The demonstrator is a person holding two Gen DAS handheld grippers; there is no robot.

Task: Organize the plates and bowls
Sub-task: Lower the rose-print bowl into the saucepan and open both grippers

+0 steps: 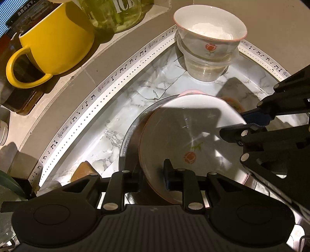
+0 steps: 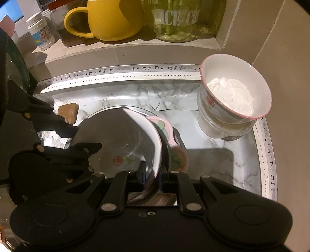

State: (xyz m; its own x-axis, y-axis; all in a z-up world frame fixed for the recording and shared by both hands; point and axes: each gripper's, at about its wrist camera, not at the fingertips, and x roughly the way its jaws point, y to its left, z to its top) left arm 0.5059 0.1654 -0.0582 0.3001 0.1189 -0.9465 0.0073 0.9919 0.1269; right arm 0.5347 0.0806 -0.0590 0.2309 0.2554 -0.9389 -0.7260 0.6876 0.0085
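A white bowl with a red flower [image 1: 186, 135] is held tilted over a round metal pan [image 1: 131, 133] on the marble counter. My left gripper [image 1: 153, 178] is shut on the bowl's near rim. My right gripper [image 2: 151, 176] is shut on its opposite rim [image 2: 157, 147] and also shows in the left wrist view [image 1: 240, 124]. A pink patterned dish [image 2: 174, 153] lies just behind the bowl. A second flowered bowl [image 2: 236, 87] holding white powder sits on a clear plastic tub [image 2: 222, 126] in the back corner.
A yellow mug [image 2: 114, 17], a glass jar [image 2: 174, 19] and a small white bottle [image 2: 39, 31] stand on the tiled ledge behind. A brown block [image 2: 67, 112] lies on the counter left of the pan. Walls close the right side.
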